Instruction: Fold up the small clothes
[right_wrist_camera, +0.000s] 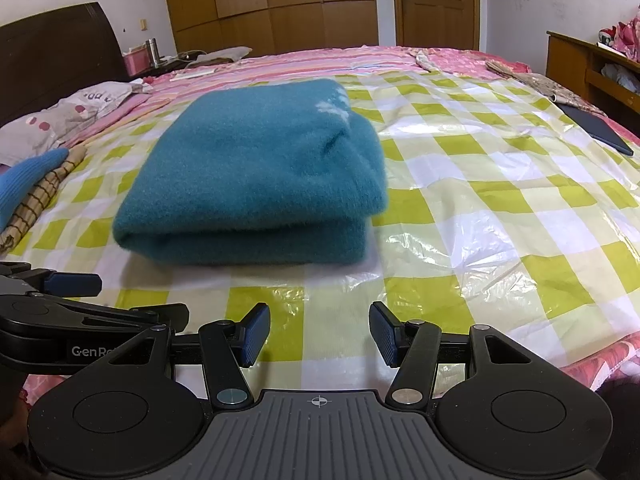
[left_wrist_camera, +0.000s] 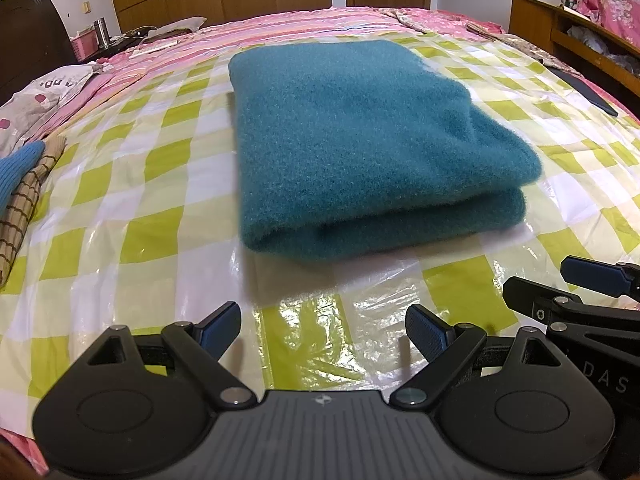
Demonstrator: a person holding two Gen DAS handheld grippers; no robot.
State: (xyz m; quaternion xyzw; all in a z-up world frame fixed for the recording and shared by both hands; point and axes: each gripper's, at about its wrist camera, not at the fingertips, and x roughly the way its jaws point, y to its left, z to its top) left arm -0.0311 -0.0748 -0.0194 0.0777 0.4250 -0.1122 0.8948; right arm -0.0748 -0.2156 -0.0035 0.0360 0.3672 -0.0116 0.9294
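Observation:
A teal fuzzy garment [left_wrist_camera: 368, 148] lies folded in a thick rectangle on the green-and-white checked plastic sheet [left_wrist_camera: 140, 208]; the right wrist view shows it [right_wrist_camera: 256, 184] with a pale pattern near its far edge. My left gripper [left_wrist_camera: 322, 330] hovers over the sheet in front of the garment's near fold, open, nothing between its blue pads. My right gripper [right_wrist_camera: 320, 334] is open too and holds nothing, just short of the garment. Each gripper shows at the edge of the other's view: the right one [left_wrist_camera: 592, 276], the left one [right_wrist_camera: 72, 284].
At the left edge lie a light blue knit piece [left_wrist_camera: 18, 168] and a tan checked cloth [left_wrist_camera: 24, 208]. A pillow [right_wrist_camera: 60, 116] and a dark headboard [right_wrist_camera: 56, 52] sit at the left. A dark flat object [right_wrist_camera: 596, 128] lies on the right. A wooden shelf [right_wrist_camera: 588, 68] and wardrobe stand behind.

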